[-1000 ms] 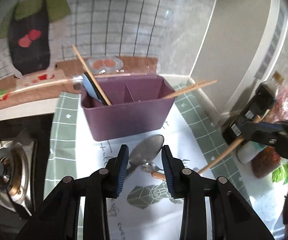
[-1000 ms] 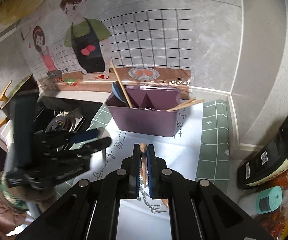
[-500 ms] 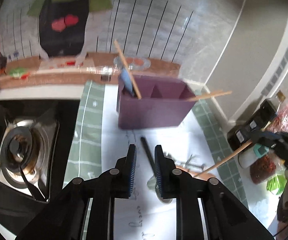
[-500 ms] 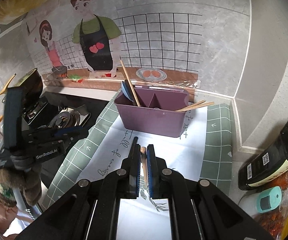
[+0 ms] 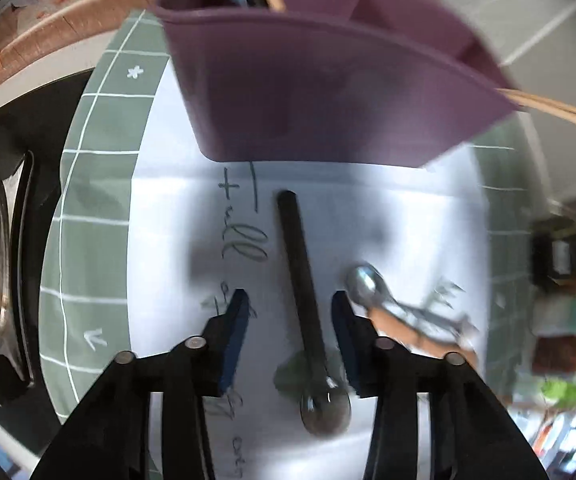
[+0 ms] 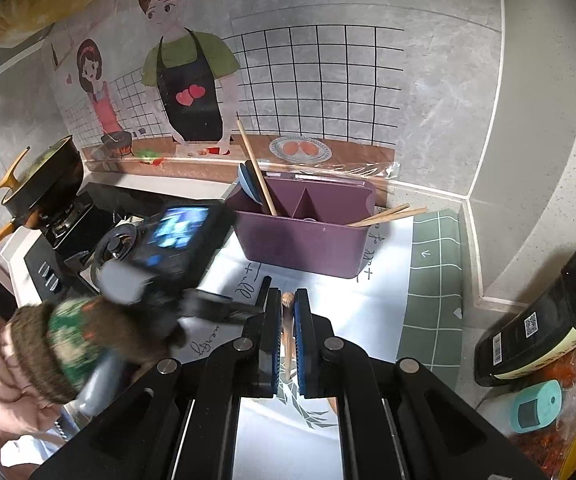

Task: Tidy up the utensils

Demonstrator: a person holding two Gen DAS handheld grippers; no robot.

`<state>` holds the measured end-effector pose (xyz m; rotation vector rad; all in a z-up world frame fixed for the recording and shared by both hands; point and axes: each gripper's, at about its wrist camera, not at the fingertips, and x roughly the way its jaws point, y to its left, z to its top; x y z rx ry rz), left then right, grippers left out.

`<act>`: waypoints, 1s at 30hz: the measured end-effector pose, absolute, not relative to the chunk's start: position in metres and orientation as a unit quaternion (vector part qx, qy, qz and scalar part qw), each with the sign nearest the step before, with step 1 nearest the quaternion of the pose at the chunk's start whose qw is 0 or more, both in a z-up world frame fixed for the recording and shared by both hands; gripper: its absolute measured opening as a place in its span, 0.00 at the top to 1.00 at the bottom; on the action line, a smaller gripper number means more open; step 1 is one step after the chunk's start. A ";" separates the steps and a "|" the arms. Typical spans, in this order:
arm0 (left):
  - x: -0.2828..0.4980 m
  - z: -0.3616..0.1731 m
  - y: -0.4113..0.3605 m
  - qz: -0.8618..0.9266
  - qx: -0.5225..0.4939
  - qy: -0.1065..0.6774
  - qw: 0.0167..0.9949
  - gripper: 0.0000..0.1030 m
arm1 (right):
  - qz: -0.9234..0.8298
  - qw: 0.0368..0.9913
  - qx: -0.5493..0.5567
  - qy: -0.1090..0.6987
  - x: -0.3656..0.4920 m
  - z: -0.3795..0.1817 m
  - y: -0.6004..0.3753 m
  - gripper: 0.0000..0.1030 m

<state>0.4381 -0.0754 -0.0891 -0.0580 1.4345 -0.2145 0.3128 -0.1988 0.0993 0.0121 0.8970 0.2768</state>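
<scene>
Two grippers are working over the white mat [image 5: 407,216]. Your left gripper [image 5: 288,312] is hovering low with its jaws spread wide, and a black-handled spoon [image 5: 301,280] is lying on the mat between the two blue pads, touching neither. Its handle is pointing toward the purple caddy [image 5: 327,92], and its metal bowl is sitting back near the gripper body. Just to the right of the right pad, a small metal spoon [image 5: 363,284] is lying tangled with other cutlery and a wooden handle; motion blur is hiding the details there.

Your right gripper [image 6: 287,312] is clamping a wooden-handled utensil [image 6: 287,320] between its blue pads, the rounded wooden tip poking up past the fingertips; its working end is hidden below. Ahead of it the caddy [image 6: 303,240] is standing on the mat, holding a blue spoon [image 6: 248,184] and one upright chopstick [image 6: 254,168] in its left compartment, while a pair of chopsticks [image 6: 387,216] is leaning out over its right end. A dark sauce bottle [image 6: 539,320] is lying well off to the right.
</scene>
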 end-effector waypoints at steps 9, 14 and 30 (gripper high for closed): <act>0.438 -0.097 -0.114 -0.098 0.058 0.623 0.774 0.86 | 0.136 0.894 0.020 0.427 0.311 0.097 -0.208 0.94; 0.399 -0.088 -0.084 -0.143 -0.011 0.583 0.800 0.88 | 0.142 0.894 0.030 0.423 0.311 0.098 -0.212 0.94; 0.309 0.067 0.000 -0.219 -0.109 0.370 0.896 0.88 | 0.153 0.899 0.002 0.410 0.306 0.121 -0.191 0.95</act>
